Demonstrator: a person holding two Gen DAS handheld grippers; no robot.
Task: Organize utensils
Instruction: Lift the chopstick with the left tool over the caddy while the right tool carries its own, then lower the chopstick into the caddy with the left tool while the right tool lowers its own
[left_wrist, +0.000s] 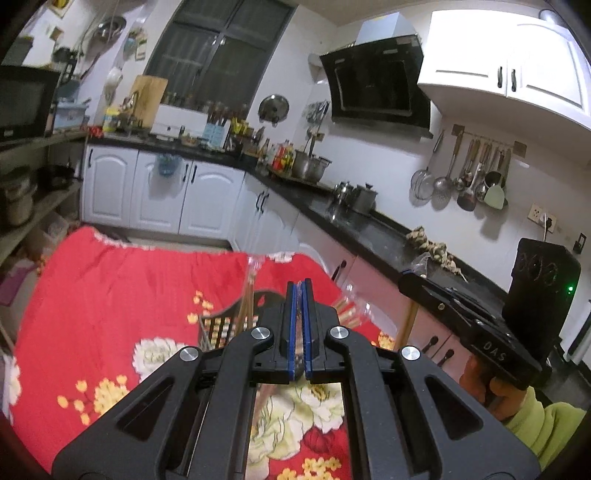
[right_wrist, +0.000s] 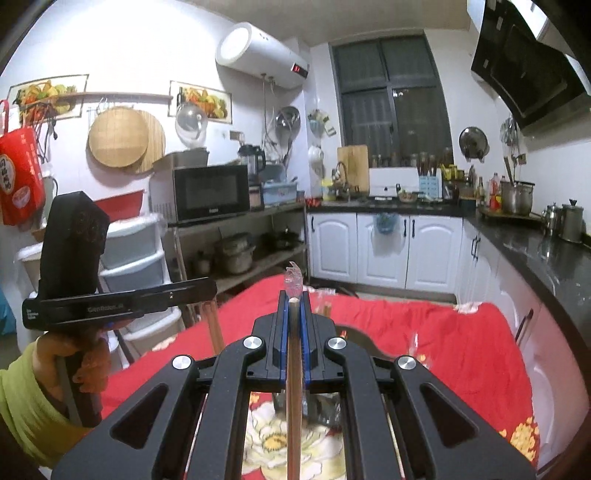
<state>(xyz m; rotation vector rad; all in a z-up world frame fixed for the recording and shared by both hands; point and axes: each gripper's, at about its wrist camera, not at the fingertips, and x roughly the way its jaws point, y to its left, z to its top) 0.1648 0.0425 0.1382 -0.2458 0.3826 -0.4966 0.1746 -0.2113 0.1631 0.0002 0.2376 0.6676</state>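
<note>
Mid-sort: right gripper (right_wrist: 295, 295) clamped on a wrapped chopstick (right_wrist: 293, 369), raised above the table (right_wrist: 461, 350). Left gripper (left_wrist: 300, 286) closed, grip unclear. Holder (left_wrist: 218, 328) at 9 o'clock of left jaws. Next: lowering chopstick in upright.

The left gripper (left_wrist: 300, 286) hides most of the holder (left_wrist: 218, 328) behind it; only a slatted corner shows. The chopsticks (left_wrist: 246, 306) standing in it are blurred, and their clear wrapping is too smeared to read. The right gripper (right_wrist: 294, 295) covers the lower part of its chopstick (right_wrist: 294, 369), which runs off the bottom edge. The wrapper tip (right_wrist: 293, 278) above is blurry. A dark thing (right_wrist: 325, 410) under the right gripper cannot be identified. The cloth (left_wrist: 110, 295) is cut off at the frame edge.
</note>
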